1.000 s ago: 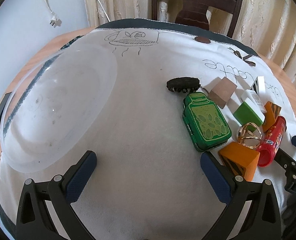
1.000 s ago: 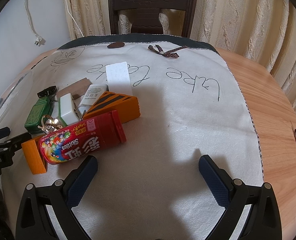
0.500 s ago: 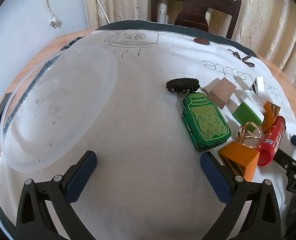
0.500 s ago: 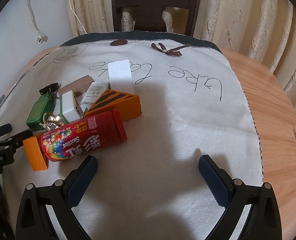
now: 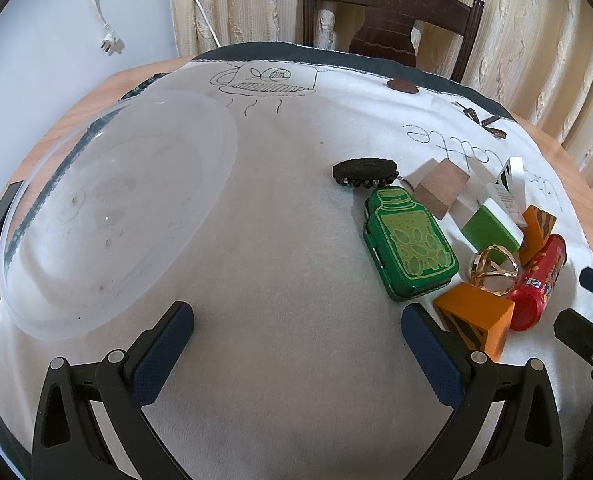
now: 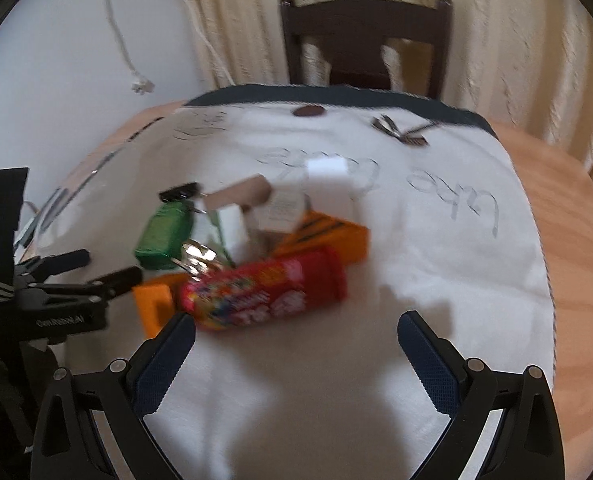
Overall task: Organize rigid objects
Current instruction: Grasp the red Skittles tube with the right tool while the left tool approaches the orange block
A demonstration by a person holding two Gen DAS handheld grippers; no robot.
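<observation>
A round wooden surface wears a soft white cloth; a dark chair and curtains stand behind. Both tools, left and right, gape wide, holding nothing.

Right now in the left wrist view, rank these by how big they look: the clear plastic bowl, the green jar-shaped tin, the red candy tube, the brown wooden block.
1. Clear plastic bowl, by far.
2. Green jar-shaped tin.
3. Red candy tube, foreshortened, so unsure against the tin.
4. Brown wooden block, though it lies farther back.
</observation>
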